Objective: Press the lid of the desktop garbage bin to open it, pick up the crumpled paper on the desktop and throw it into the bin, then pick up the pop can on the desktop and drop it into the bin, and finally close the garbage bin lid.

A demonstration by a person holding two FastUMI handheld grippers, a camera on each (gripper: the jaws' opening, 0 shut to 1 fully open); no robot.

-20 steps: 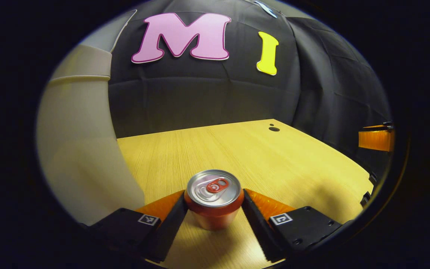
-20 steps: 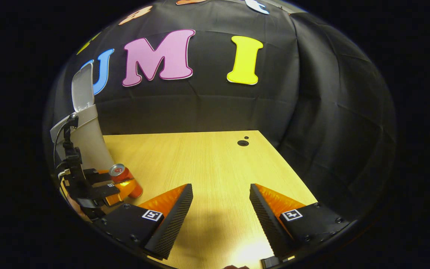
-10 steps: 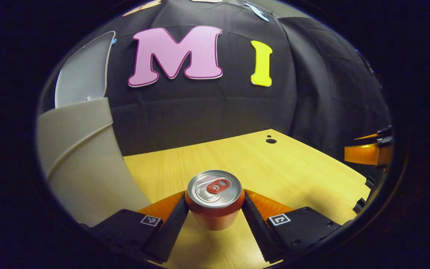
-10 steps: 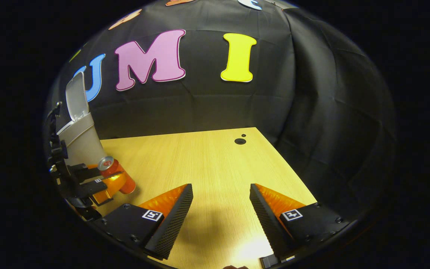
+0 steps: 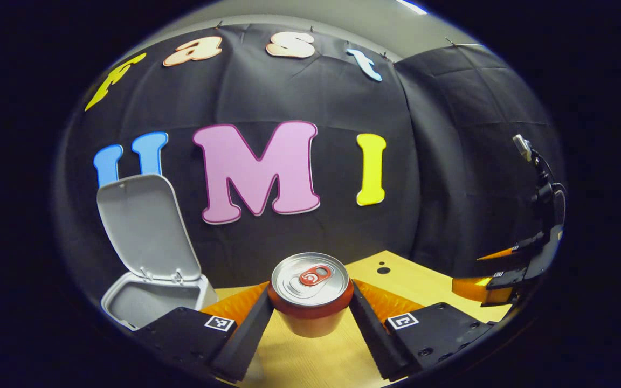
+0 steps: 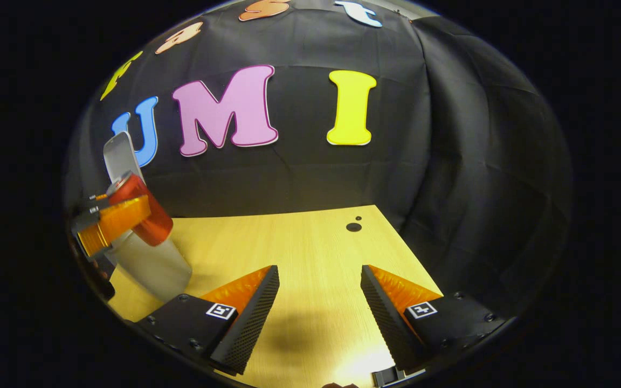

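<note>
Two fingers of my left hand-held gripper (image 5: 310,323) pinch the pop can (image 5: 310,293) at its sides, holding it upright, long axis vertical, clear above the tabletop (image 5: 423,280). Off to the can's left and lower sits the garbage bin (image 5: 151,302), mouth bare, its lid (image 5: 143,226) tipped up behind. From the right gripper view, the can (image 6: 140,207) hangs just by the bin's (image 6: 151,264) top rim, so I judge a short carry leftward puts it over the opening. My right hand-held gripper (image 6: 318,312) waits wide apart, holding nothing, farther from the bin.
</note>
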